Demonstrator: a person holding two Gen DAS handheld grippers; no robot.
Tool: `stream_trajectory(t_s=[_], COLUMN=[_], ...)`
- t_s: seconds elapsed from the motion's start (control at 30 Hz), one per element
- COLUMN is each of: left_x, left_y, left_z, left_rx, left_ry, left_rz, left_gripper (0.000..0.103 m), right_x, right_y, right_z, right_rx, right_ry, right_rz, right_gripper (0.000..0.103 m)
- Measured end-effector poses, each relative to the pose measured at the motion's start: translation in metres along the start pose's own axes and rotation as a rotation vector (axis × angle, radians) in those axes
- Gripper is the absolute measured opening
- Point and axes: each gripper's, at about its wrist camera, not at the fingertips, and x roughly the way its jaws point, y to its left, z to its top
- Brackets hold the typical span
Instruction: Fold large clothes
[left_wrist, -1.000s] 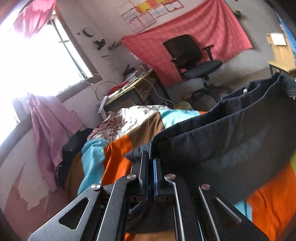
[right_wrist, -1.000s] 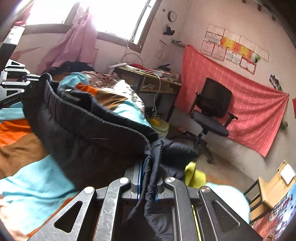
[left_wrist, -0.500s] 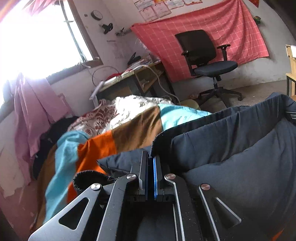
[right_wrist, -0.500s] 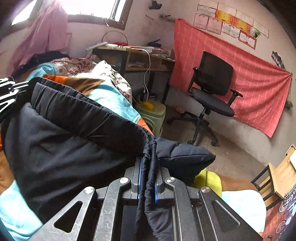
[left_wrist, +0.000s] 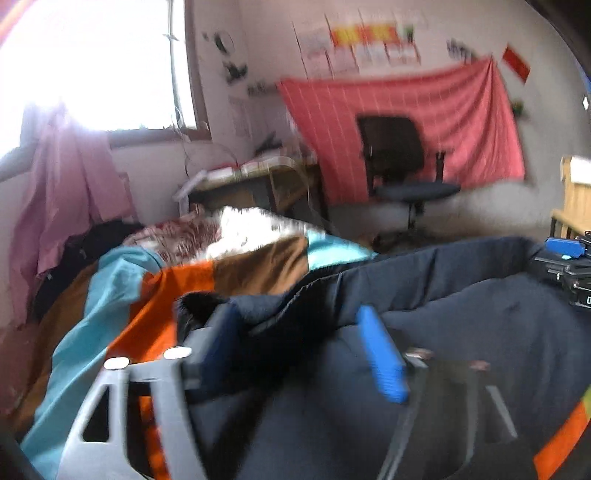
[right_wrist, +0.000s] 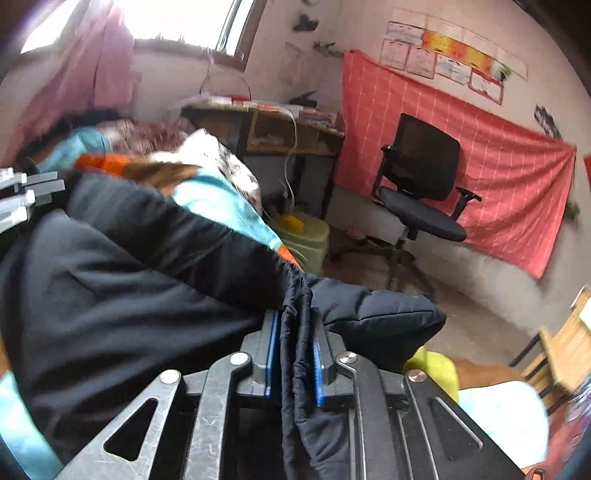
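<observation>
A dark padded jacket (left_wrist: 461, 325) lies spread over a bed with an orange, turquoise and brown patchwork cover (left_wrist: 122, 295). My left gripper (left_wrist: 295, 328) is opening; its blue pads (left_wrist: 380, 358) stand wide apart over the jacket's edge and press on nothing. In the right wrist view the jacket (right_wrist: 110, 288) stretches leftward to the left gripper (right_wrist: 22, 195). My right gripper (right_wrist: 295, 321) is just beginning to open, with a bunched fold of the jacket still filling the gap between its pads (right_wrist: 318, 365). It shows at the right edge of the left wrist view as the right gripper (left_wrist: 565, 266).
A black office chair (right_wrist: 424, 192) stands before a red cloth on the wall. A cluttered desk (right_wrist: 280, 129) is beyond the bed, with a green bin (right_wrist: 306, 236) on the floor. Pink cloth (left_wrist: 70, 184) hangs by the window. Wooden furniture (left_wrist: 576, 199) sits at right.
The left gripper's jaws have sprung wide and let go of the jacket edge. Both grippers have sunk toward the bed, laying the jacket down. The right gripper's jaws have parted slightly.
</observation>
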Motion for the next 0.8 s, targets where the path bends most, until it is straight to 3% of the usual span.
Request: stream_trajectory(t_s=[0.03, 0.1, 0.13, 0.17, 0.23, 0.37, 0.47, 0.67, 0.8], left_x=[-0.010, -0.022, -0.026, -0.026, -0.022, -0.005, 0.003, 0.004, 0.002], left_y=[0.000, -0.002, -0.005, -0.008, -0.016, -0.028, -0.023, -0.025, -0.022], left_z=[-0.003, -0.007, -0.009, -0.010, -0.012, -0.014, -0.016, -0.020, -0.031], left_rx=[-0.005, -0.020, -0.026, -0.023, -0.017, -0.058, -0.111, -0.096, -0.125], left_ry=[-0.016, -0.005, 0.006, 0.018, 0.047, 0.124, 0.131, 0.133, 0.146], left_rz=[-0.014, -0.063, -0.092, -0.113, -0.138, -0.176, -0.186, -0.171, -0.174], left_gripper=[0.075, 0.075, 0.075, 0.075, 0.075, 0.075, 0.075, 0.075, 0.078], right_x=[-0.007, -0.036, -0.048, -0.064, -0.076, -0.069, -0.059, -0.100, -0.104], right_y=[-0.003, -0.009, -0.008, -0.005, 0.003, 0.025, 0.028, 0.035, 0.046], right_z=[0.000, -0.007, -0.009, -0.015, -0.022, -0.036, -0.040, -0.049, -0.061], right_rx=[0.030, 0.102, 0.109, 0.106, 0.072, -0.033, -0.033, -0.049, -0.134], right_ry=[-0.016, -0.109, -0.150, -0.204, -0.229, -0.183, -0.160, -0.337, -0.334], right_rz=[0.006, 0.011, -0.001, -0.018, -0.021, -0.015, -0.024, -0.106, -0.075], right_gripper=[0.033, 0.079, 0.084, 0.085, 0.085, 0.085, 0.085, 0.093, 0.094])
